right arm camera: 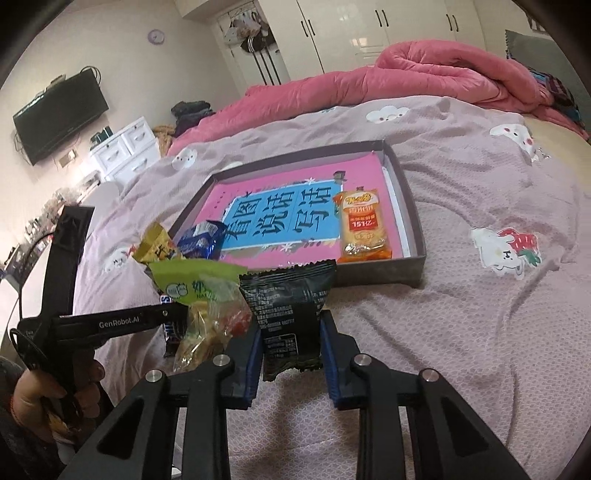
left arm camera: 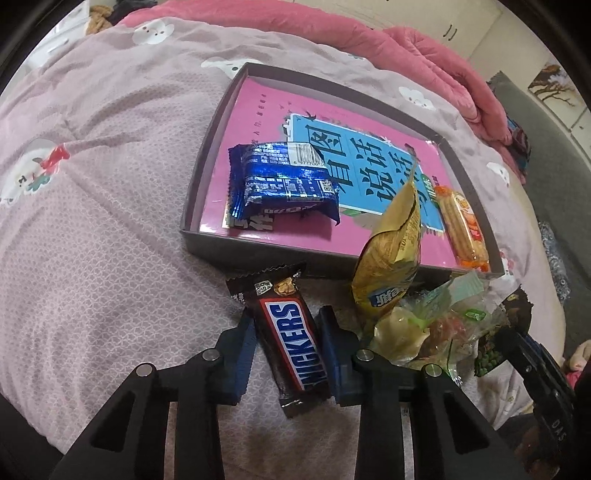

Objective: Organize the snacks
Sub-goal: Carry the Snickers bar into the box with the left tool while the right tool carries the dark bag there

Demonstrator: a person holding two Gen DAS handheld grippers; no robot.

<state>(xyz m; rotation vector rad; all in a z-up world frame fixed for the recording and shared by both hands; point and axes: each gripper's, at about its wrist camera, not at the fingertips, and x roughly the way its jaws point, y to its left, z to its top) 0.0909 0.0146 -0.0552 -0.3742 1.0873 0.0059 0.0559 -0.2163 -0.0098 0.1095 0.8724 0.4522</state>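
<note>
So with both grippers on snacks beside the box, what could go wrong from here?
1. The left gripper pinches the Snickers at its sides; it might slip or twist.
2. The right gripper holds the black packet close to the loose pile; lifting might drag those snacks.

Lit evenly and softly, moderately bright, with faint shadows under the box on the bed. Glared on the cupboard doors. Bent strongly and blackened at fisheye edges; slightly soft throughout.
</note>
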